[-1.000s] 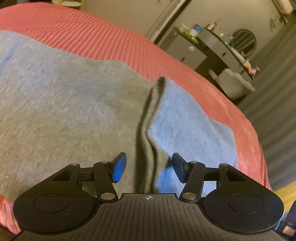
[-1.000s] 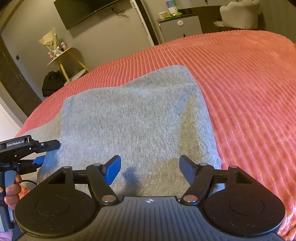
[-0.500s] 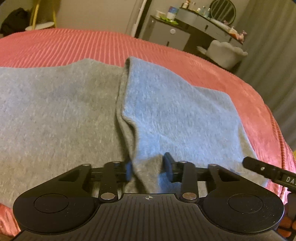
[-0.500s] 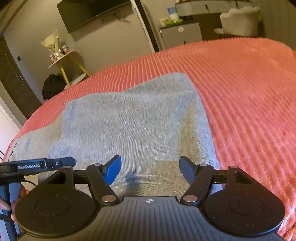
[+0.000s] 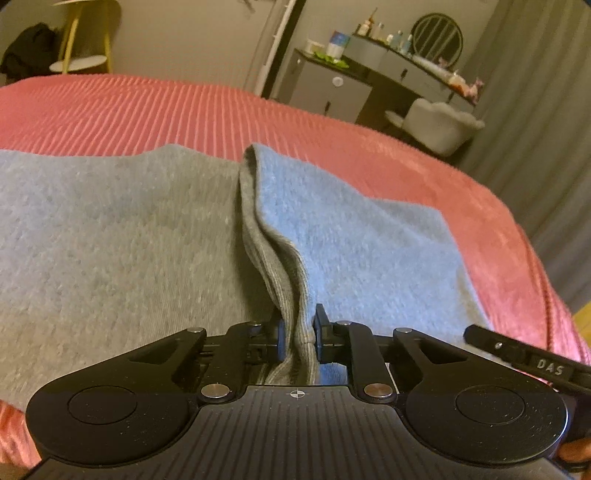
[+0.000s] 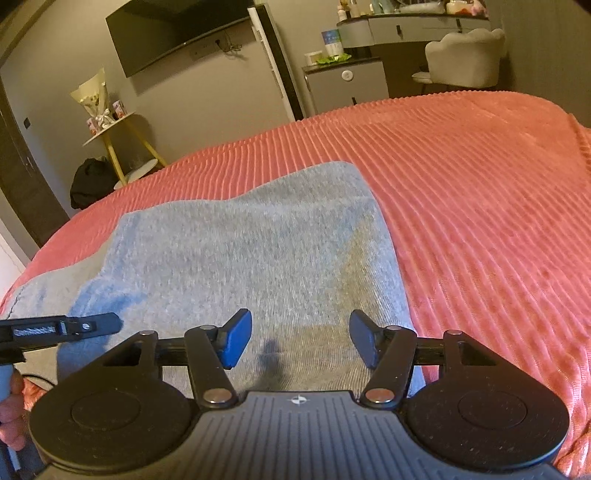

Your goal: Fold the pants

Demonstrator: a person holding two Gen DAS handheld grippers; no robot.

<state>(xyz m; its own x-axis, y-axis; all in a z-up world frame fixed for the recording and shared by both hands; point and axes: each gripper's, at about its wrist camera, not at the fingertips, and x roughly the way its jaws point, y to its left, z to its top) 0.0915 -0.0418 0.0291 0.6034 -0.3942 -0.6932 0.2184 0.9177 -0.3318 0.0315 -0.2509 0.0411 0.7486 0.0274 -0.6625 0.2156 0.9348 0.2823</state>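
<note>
Two grippers, one grip so far: your left gripper (image 5: 298, 338) has just been closing and now pinches raised fold of grey pants (image 5: 122, 251) at near edge. Right gripper (image 6: 300, 341) has been narrowing, spread over flat cloth, nothing between pads. Seat right pinch on same edge before lifting; raise both evenly. Pants lie on pink bed (image 6: 480, 206). Left view alone shows upturned fold; right view alone shows wall television (image 6: 173, 33).

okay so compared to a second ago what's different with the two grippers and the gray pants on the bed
The left gripper has just been closing and now pinches a raised fold of the gray pants. The right gripper narrowed slightly but remains open above the cloth. The pants still lie flat on the red bedspread.
</note>
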